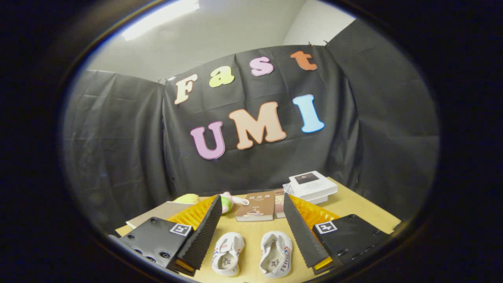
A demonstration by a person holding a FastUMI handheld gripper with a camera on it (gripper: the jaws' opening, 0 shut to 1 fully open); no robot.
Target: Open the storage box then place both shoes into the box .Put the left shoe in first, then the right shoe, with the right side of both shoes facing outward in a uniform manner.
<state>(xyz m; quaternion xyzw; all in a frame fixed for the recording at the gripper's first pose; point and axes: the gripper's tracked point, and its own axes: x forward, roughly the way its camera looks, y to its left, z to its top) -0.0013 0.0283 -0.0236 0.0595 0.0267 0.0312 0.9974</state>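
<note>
Two white canvas shoes [251,253] lie between the spread ribbed tool [251,226] fingers.

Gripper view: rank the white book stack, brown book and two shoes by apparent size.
1. White book stack.
2. Brown book, roughly similar; unsure.
3. The two shoes, alike, enlarged by nearness between the open tongs.

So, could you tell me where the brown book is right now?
The brown book lies on the table beyond the open gripper, just past the two shoes.
</note>
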